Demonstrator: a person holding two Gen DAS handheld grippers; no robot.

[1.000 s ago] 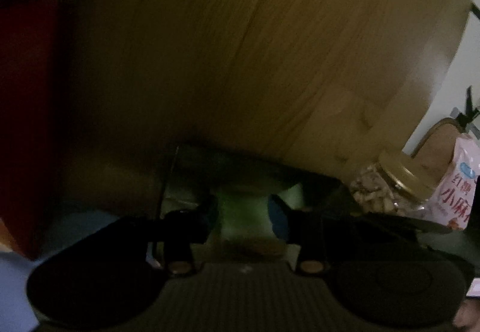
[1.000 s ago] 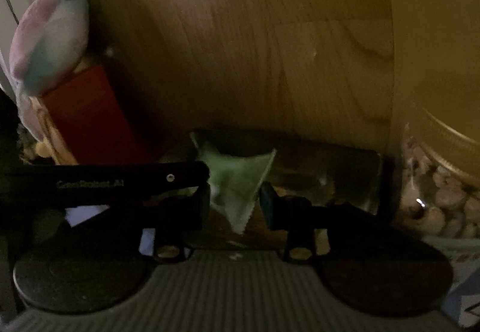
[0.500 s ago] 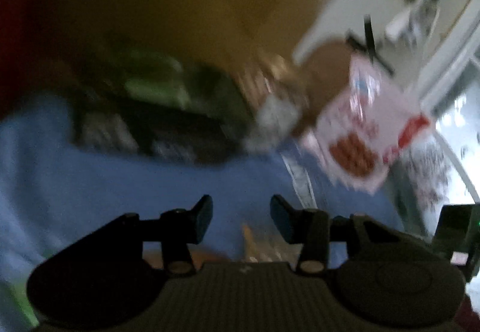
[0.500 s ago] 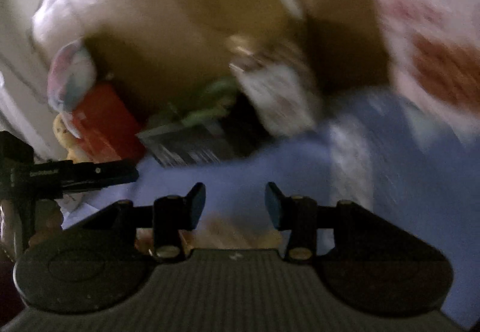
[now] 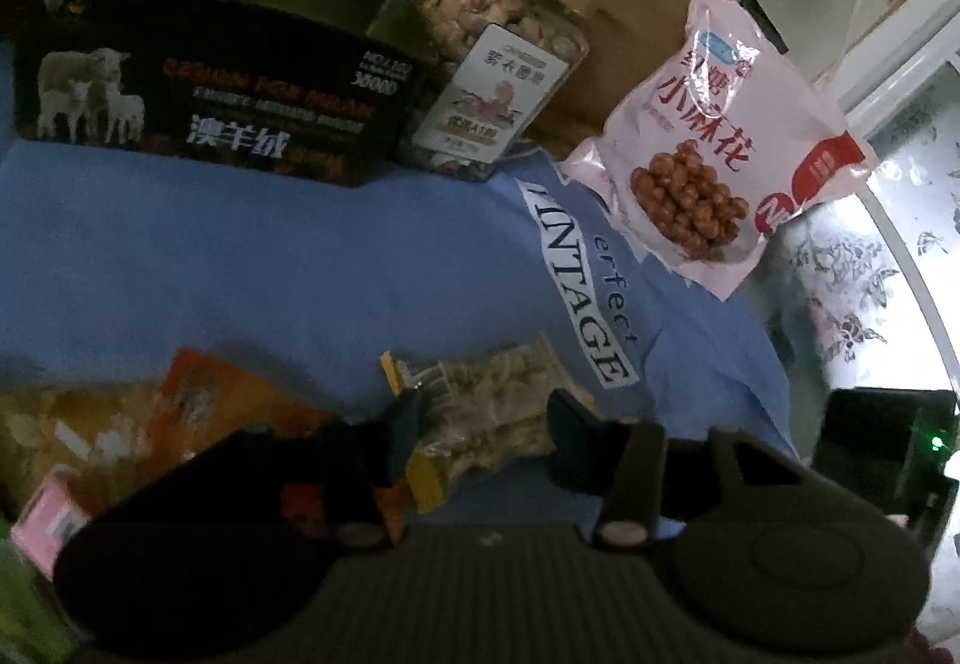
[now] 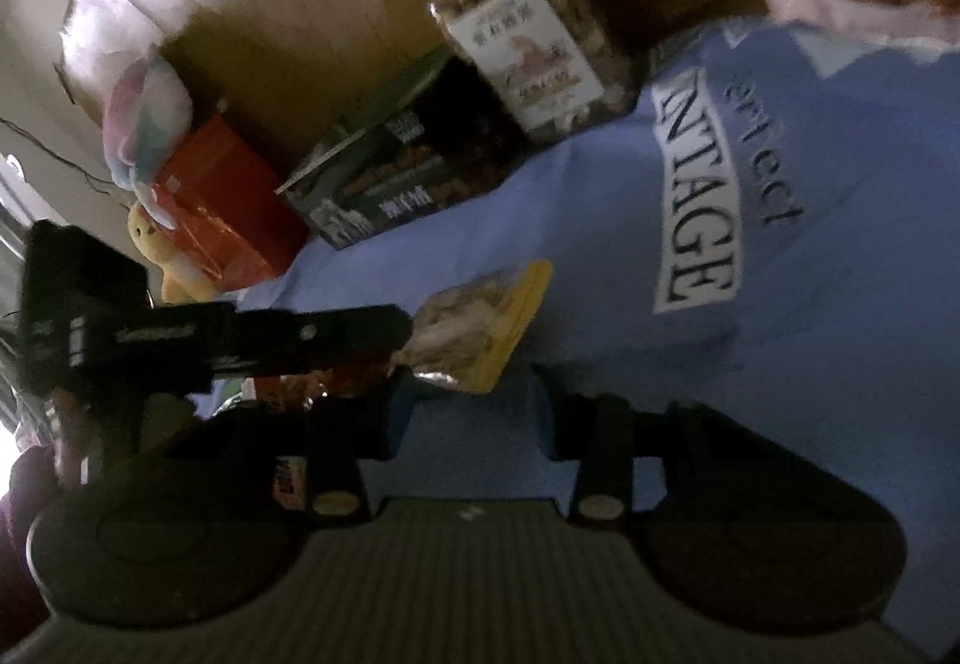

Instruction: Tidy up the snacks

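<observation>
Blue cloth (image 5: 240,268) lettered "erfect" and "INTAGE"; black box (image 5: 204,93) marked "NO.1102".

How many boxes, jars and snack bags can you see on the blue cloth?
Boxes: 2, black box and red box.
Jars: 1, nut jar.
Snack bags: 3, pink bag, clear yellow-edged packet, orange packet.
Total: 6. More may hide in the dark corner.
</observation>
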